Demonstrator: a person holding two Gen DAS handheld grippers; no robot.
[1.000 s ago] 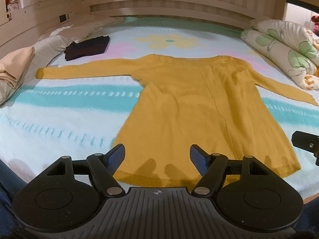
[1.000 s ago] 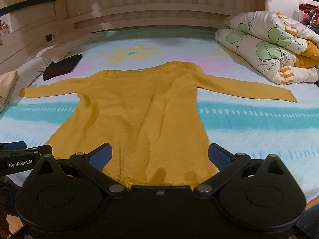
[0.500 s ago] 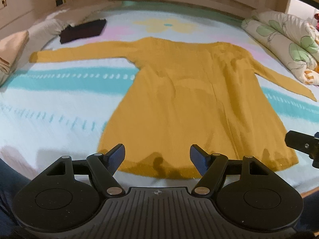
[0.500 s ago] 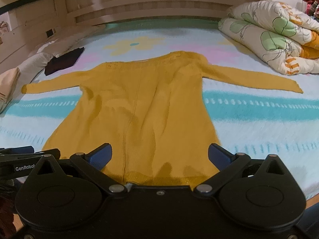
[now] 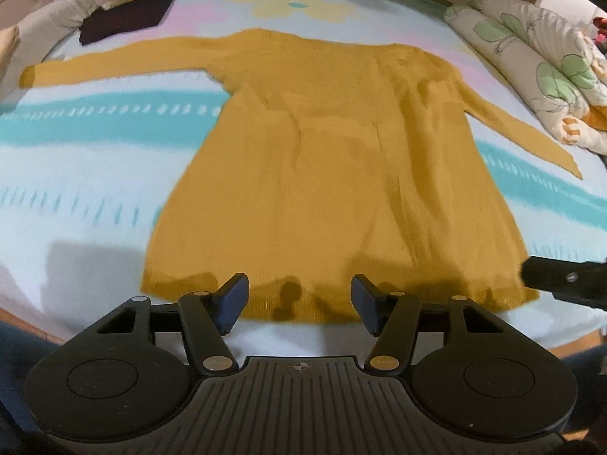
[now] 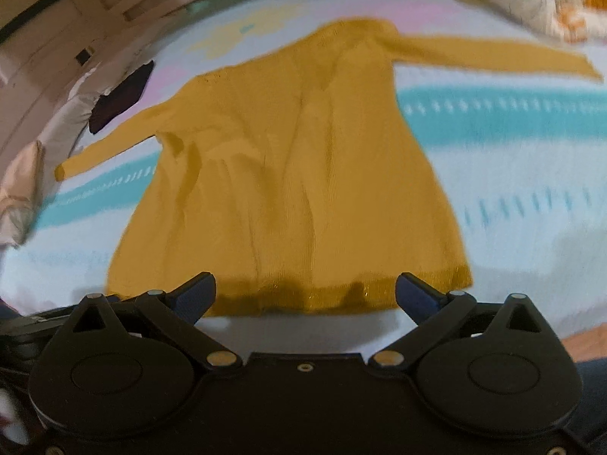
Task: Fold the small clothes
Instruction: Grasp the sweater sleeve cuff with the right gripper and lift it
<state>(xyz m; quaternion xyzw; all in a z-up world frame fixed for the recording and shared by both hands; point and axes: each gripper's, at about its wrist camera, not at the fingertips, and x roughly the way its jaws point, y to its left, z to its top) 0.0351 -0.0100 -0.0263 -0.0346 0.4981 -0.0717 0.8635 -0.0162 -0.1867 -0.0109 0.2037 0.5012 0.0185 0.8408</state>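
Bedding in pale blue with teal stripes carries the yellow sweater [image 5: 322, 174], spread flat, sleeves out, hem along the bed's [image 5: 76, 189] near edge, ready for folding. Left gripper [image 5: 299, 303] hovers over the hem, fingers closing on nothing yet; right gripper [image 6: 305, 295] hovers alongside, fingers wide apart.

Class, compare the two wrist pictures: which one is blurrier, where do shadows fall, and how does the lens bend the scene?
Right wrist view: smeared throughout, the yellow sweater and bed sheet soft. Left wrist view: sharper, slight blur on the sheet's stripes; dark shadows lie on the sweater's hem between the left claw fingers. Both views: the fisheye lens bows the bed into a dome and curves the edges.
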